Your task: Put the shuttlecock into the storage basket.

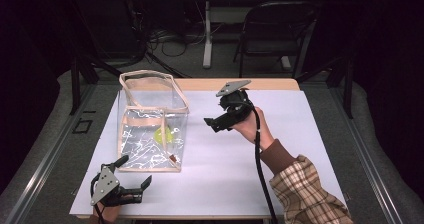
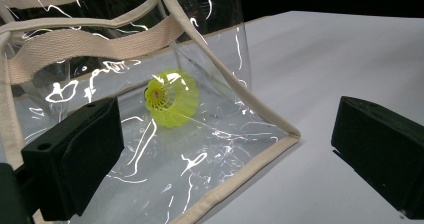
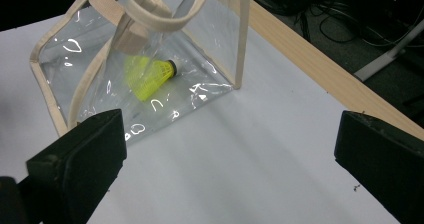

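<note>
the work in hand concerns a yellow shuttlecock (image 1: 163, 134) lying on its side on the floor of a clear bag (image 1: 150, 149) with beige trim, which stands upright on the white table sheet (image 1: 280, 149). judged from this layout, the step is either retrieving the shuttlecock or steadying the bag for handling.

the left gripper (image 1: 134, 190) rests at the near edge of the sheet, just beside the bag's front corner, jaws spread wide and holding nothing. the right gripper (image 1: 214, 124) hovers to the right of the bag, apart from it, jaws likewise wide and empty.

recommended procedure:
- use the left gripper to pinch the beige rim (image 2: 235, 176) or a handle strap (image 2: 95, 39), so the soft walls do not collapse.
- bring the right gripper over the open top, between the straps (image 3: 150, 9), not through the film.
- close on the shuttlecock's mesh skirt (image 3: 142, 76) gently; it likely deforms under firm pressure.

risk: the light bag may slide or tip if pushed from one side
</note>
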A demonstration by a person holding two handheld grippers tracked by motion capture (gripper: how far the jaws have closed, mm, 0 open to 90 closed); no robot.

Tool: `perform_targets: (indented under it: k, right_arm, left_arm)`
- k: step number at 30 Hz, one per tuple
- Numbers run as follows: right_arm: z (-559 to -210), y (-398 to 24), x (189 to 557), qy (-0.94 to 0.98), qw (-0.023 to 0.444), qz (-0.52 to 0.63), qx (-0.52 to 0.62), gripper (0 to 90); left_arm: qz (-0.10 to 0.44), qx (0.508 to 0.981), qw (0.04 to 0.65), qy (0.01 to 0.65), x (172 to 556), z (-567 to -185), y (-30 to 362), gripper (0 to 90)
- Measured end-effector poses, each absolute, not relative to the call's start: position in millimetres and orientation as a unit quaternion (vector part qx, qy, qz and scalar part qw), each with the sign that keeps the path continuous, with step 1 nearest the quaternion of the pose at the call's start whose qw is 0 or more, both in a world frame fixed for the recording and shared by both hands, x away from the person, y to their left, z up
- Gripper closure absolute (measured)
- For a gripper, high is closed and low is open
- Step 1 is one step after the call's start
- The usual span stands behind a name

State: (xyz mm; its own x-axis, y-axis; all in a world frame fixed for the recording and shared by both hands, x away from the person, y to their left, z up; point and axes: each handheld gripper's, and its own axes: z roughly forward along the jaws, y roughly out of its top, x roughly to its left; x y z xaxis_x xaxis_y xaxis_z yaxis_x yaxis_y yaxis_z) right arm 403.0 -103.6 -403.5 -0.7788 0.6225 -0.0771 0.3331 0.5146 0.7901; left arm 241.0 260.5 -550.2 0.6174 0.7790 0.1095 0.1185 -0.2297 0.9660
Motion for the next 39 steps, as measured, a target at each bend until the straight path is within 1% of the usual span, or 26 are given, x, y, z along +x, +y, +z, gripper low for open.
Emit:
perform_targets:
  k: [13, 27, 39]
  right_arm:
    - [-419, -127, 386, 0.844, 0.186, 0.412, 0.289, 0.0]
    - [-438, -152, 365, 0.830, 0.208, 0.427, 0.293, 0.0]
    - [-452, -170, 348, 0.821, 0.214, 0.439, 0.295, 0.0]
  left_arm:
    - [0.308, 0.721, 0.537, 0.311, 241, -550, 261, 0.1]
    - [0.309, 0.721, 0.537, 0.312, 241, -550, 260, 0.1]
    - [0.308, 0.722, 0.536, 0.311, 241, -550, 261, 0.1]
